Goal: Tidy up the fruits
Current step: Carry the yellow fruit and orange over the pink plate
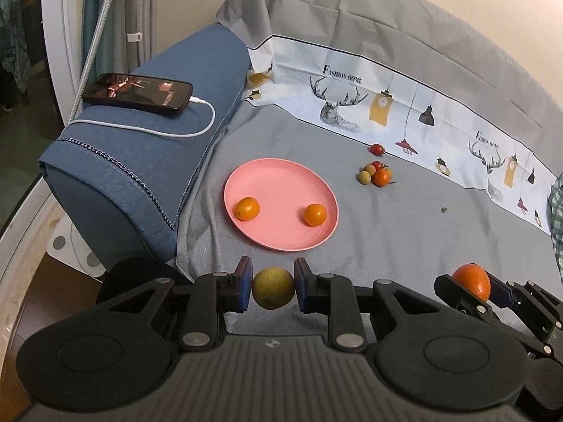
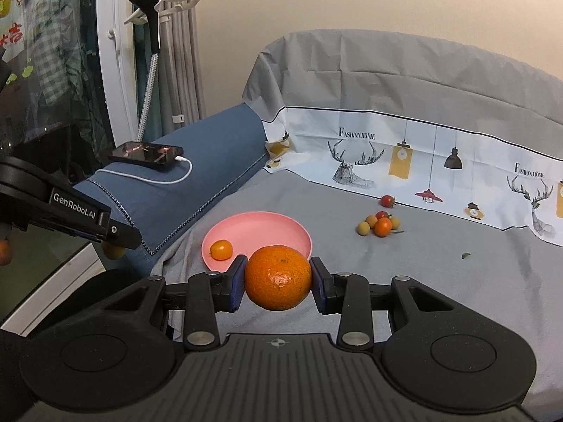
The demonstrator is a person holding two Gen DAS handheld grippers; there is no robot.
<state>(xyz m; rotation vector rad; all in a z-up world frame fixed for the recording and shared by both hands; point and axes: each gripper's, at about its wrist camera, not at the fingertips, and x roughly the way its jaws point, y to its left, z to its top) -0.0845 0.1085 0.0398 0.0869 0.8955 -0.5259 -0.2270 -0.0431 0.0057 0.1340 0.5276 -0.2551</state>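
My left gripper (image 1: 273,287) is shut on a small yellow-green round fruit (image 1: 273,288), held above the grey sheet just in front of the pink plate (image 1: 281,190). Two kumquats (image 1: 247,208) (image 1: 315,214) lie on that plate. My right gripper (image 2: 278,277) is shut on a mandarin (image 2: 278,277); it also shows in the left wrist view as the mandarin (image 1: 473,281) at lower right. In the right wrist view the plate (image 2: 260,228) holds one visible kumquat (image 2: 221,249). The left gripper's arm (image 2: 70,211) enters from the left there.
A cluster of small fruits (image 1: 376,174) and a lone cherry tomato (image 1: 377,149) lie on the sheet beyond the plate. A phone (image 1: 139,90) on a white cable rests on the blue sofa arm (image 1: 140,161). A printed cloth (image 1: 404,105) covers the backrest.
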